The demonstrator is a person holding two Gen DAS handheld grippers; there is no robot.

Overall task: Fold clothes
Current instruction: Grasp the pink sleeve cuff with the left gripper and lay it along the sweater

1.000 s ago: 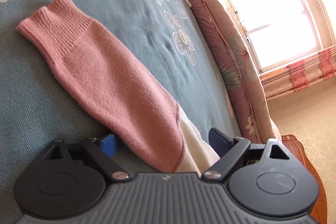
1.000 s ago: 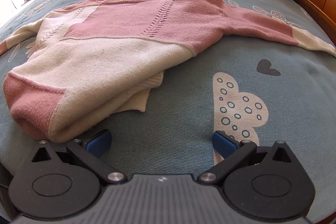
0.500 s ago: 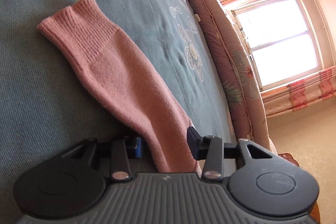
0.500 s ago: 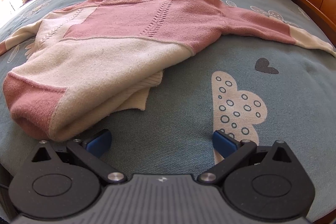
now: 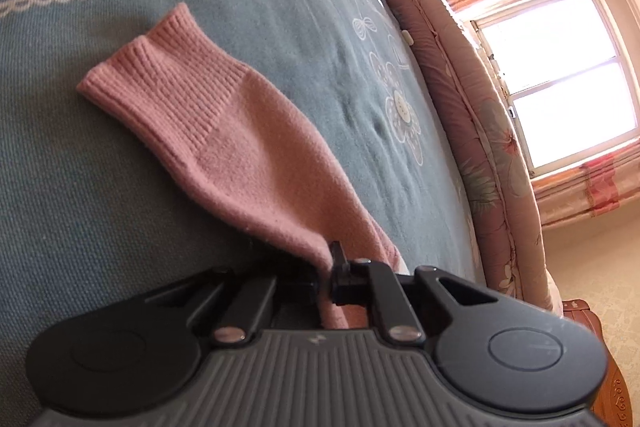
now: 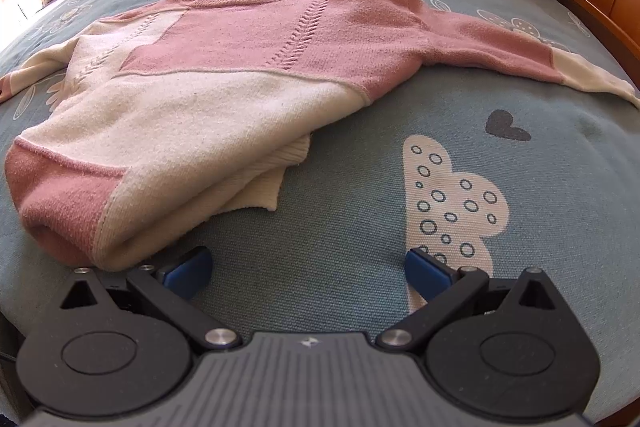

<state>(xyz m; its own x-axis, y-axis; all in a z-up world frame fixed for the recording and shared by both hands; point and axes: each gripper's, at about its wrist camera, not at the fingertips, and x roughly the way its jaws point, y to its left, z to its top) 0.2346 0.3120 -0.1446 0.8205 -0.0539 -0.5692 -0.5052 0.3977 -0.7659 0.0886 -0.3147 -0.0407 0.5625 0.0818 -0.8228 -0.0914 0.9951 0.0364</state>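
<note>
Sweater (image 6: 224, 75) lies spread on the blue bedspread (image 6: 360, 211), bare fabric open before it. Left gripper (image 5: 326, 269) is clenched on the pink sleeve (image 5: 224, 139) near the quilt (image 5: 472, 115) edge. Right gripper (image 6: 308, 267) hovers released beside the hem.

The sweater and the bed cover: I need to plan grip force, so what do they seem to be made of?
The sweater looks like soft, slightly fuzzy knit, probably wool or acrylic: ribbed cuff, fluffy nap, limp drape. The bed cover looks like matte woven cotton-like cloth with printed motifs; its coarse weave shows. The left gripper pinches the sleeve easily.
</note>
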